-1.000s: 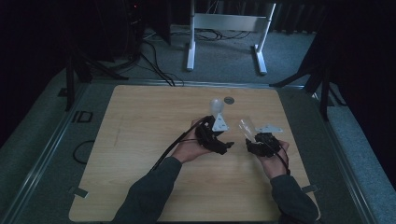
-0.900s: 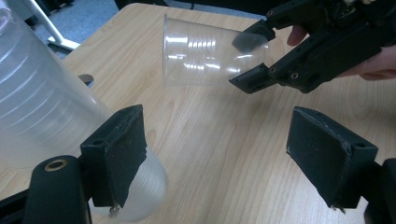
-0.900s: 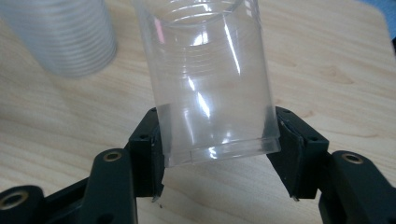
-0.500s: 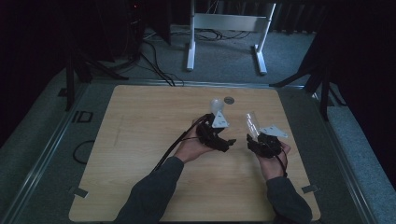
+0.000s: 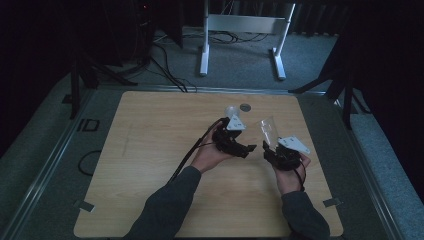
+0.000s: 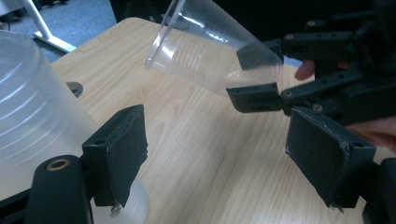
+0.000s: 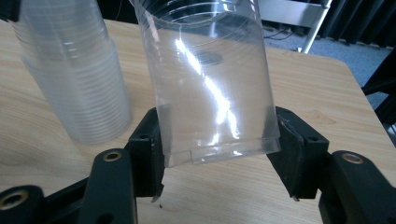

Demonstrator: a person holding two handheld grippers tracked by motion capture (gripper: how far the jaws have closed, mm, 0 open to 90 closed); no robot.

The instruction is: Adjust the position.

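Note:
A single clear plastic cup (image 7: 210,79) sits base-first between the jaws of my right gripper (image 7: 217,144), which is shut on it. In the high view that cup (image 5: 266,129) tilts up and to the left above the right gripper (image 5: 268,145). A stack of several clear cups (image 5: 231,111) stands on the wooden table (image 5: 150,150). My left gripper (image 5: 247,148) is just in front of the stack, aimed towards the right hand. In the left gripper view the stack (image 6: 32,112) lies outside the left jaw. The left gripper (image 6: 224,154) is open over bare wood, and the held cup (image 6: 210,56) is beyond it.
A small round grey disc (image 5: 244,107) is set in the tabletop just behind the stack. A white metal stand (image 5: 240,30) and loose cables (image 5: 165,65) lie on the floor past the table's far edge. A metal rail (image 5: 55,155) runs along the left side.
The right hand has turned slightly, lifting the cup's mouth a little. The left hand has stayed in place.

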